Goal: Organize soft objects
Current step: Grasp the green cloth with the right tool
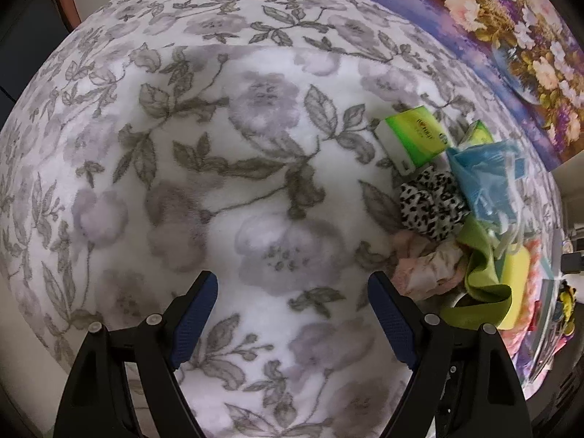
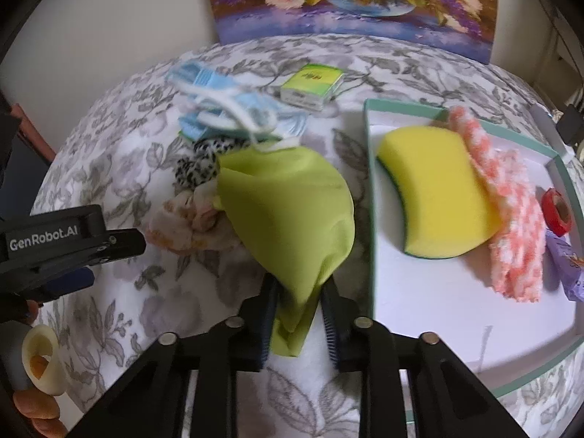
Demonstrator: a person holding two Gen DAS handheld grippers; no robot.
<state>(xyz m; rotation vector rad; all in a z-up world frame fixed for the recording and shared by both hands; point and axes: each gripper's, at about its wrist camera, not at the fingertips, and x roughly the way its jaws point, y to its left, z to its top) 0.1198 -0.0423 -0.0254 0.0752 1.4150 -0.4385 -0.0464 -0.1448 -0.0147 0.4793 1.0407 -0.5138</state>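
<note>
The crumpled lime-green fabric cloth [image 2: 288, 211] is pinched in the right hand-held gripper [image 2: 300, 323], presumably for the white teal-rimmed tray [image 2: 369, 197] at three o'clock, while the left hand-held gripper [image 1: 292, 323] is kept wide open and empty.

Between the right claw [image 2: 298, 323]'s ribbed blue rubbery pads, the green cloth [image 2: 288, 215] looks smooth, thin and matt. Right of that claw, the tray [image 2: 369, 197] is smooth and white inside with a teal rim; in it the yellow sponge [image 2: 434, 189] looks porous and matt, the pink-and-white cloth [image 2: 511, 219] nubbly and fluffy. Beneath the left claw [image 1: 292, 314], whose arms are matt black plastic, the floral blanket [image 1: 182, 182] is soft, fuzzy fleece. Beyond, the tissue pack [image 1: 412, 138] has glossy wrapping.
</note>
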